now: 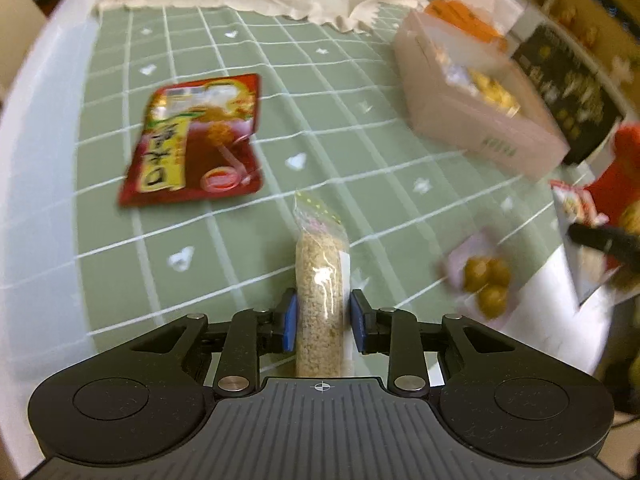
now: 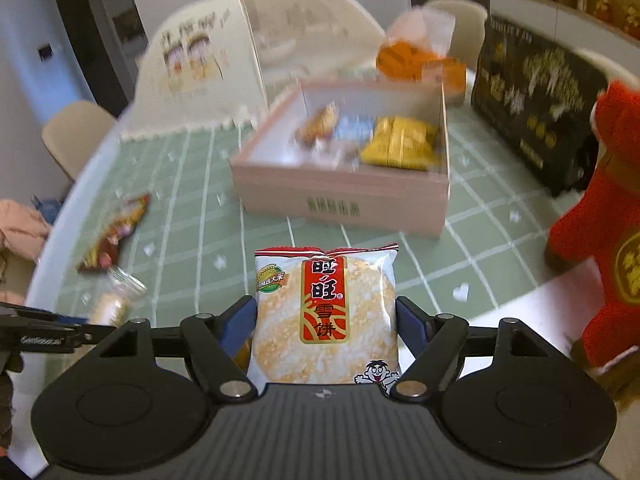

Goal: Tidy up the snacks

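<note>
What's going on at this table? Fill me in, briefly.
A person is sorting snacks with a handheld gripper in each hand. The left gripper has a clear bag of puffed grain bar between its pads. The right gripper is closed on a rice cracker packet, held up facing the pink box, which already holds yellow packets and other snacks. A red pouch and a packet of green plums lie loose on the green checked tablecloth.
</note>
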The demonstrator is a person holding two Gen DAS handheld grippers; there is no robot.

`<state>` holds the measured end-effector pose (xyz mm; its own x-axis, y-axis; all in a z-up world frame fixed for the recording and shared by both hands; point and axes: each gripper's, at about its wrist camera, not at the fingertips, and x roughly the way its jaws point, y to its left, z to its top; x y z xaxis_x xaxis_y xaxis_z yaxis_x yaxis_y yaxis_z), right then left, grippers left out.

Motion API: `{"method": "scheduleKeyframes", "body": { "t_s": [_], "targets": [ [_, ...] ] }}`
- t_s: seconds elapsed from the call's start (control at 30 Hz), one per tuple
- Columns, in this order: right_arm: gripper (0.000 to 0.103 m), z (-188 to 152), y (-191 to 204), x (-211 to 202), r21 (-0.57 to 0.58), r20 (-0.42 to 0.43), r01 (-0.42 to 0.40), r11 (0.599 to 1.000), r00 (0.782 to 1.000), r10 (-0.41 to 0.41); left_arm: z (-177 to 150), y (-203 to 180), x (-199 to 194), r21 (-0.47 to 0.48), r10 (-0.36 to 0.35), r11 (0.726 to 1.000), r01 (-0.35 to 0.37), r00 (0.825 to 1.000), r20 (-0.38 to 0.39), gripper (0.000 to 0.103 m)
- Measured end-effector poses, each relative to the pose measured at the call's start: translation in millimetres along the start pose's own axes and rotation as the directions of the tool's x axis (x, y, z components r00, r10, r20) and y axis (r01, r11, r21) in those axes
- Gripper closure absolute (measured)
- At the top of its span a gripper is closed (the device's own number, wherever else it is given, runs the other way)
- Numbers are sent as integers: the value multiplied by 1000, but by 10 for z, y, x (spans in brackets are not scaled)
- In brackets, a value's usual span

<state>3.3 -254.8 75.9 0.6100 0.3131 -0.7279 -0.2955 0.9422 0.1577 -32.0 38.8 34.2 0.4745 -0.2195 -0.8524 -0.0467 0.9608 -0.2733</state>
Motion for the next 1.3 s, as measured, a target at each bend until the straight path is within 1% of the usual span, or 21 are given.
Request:
{"method": "scheduleKeyframes", "body": {
  "t_s": [0.07, 0.1, 0.17, 0.23, 0.3, 0.37, 0.43, 0.5, 0.53, 0.6, 0.67, 0.7, 0.73, 0.87, 0.9, 0.93, 1.03, 1.1, 1.2, 1.27, 1.3],
  "targets": [
    [28, 35, 8, -81, 0, 34, 4, 1000, 999, -4, 156, -77, -79, 10, -62, 998, 61, 997, 43, 72],
    [28, 52, 10, -120, 1, 45, 10, 1000, 999, -10, 260, -158, -137, 36, -81, 996, 78, 994, 72, 72],
    [27, 89, 0, -173, 4, 60, 21, 1000, 998, -22, 516, -387, -292, 122, -132, 986, 114, 980, 150, 72],
    [27, 119, -10, -213, 3, 70, 34, 999, 997, -34, 817, -648, -433, 201, -187, 969, 143, 957, 223, 72],
    [27, 142, -29, -228, 7, 73, 44, 999, 996, -45, 1123, -862, -505, 231, -223, 960, 158, 931, 288, 71],
    [27, 160, -24, -239, 13, 78, 48, 999, 996, -49, 1408, -1078, -523, 264, -264, 948, 179, 906, 331, 71],
    [28, 176, 18, -267, 0, 88, 55, 998, 995, -55, 1632, -1269, -493, 310, -307, 930, 199, 883, 356, 71],
    [28, 204, 61, -306, -12, 98, 73, 997, 993, -71, 1844, -1416, -386, 314, -338, 921, 229, 872, 355, 71],
    [28, 224, 86, -339, -19, 104, 79, 997, 992, -77, 1917, -1456, -326, 306, -347, 920, 244, 870, 350, 71],
    [28, 252, 125, -413, -31, 118, 90, 995, 989, -86, 2063, -1510, -101, 296, -365, 915, 274, 874, 321, 70],
    [28, 275, 135, -474, -38, 128, 102, 994, 987, -96, 2163, -1523, 166, 281, -360, 917, 285, 894, 268, 72],
    [28, 282, 136, -495, -37, 129, 113, 993, 986, -107, 2170, -1501, 257, 263, -353, 921, 286, 899, 260, 72],
    [28, 289, 130, -507, -35, 125, 127, 991, 985, -122, 2159, -1470, 283, 245, -355, 924, 292, 894, 273, 72],
    [27, 323, 58, -518, -25, 108, 158, 987, 982, -154, 1995, -1211, 188, 159, -405, 914, 373, 860, 312, 72],
    [28, 358, 31, -496, -19, 102, 161, 987, 982, -158, 1915, -1120, 153, 137, -407, 913, 384, 855, 321, 72],
    [28, 395, 10, -478, -14, 100, 163, 987, 982, -161, 1847, -1057, 139, 122, -404, 915, 386, 856, 324, 72],
    [27, 652, -47, -381, 0, 116, 147, 989, 982, -146, 1555, -794, 136, 60, -386, 921, 385, 877, 288, 72],
    [27, 894, -59, -278, 5, 137, 136, 991, 981, -135, 1300, -628, 158, -7, -362, 927, 376, 898, 250, 72],
    [27, 1331, -70, -5, 3, 148, 163, 987, 976, -162, 947, -418, 179, -74, -342, 928, 364, 916, 211, 72],
    [27, 1612, -75, 242, -8, 154, 152, 988, 977, -149, 759, -313, 166, -87, -320, 937, 339, 931, 176, 72],
    [25, 1751, -95, 417, -6, 137, 134, 991, 982, -132, 689, -265, 161, -88, -306, 942, 323, 938, 162, 72]
  ]
}}
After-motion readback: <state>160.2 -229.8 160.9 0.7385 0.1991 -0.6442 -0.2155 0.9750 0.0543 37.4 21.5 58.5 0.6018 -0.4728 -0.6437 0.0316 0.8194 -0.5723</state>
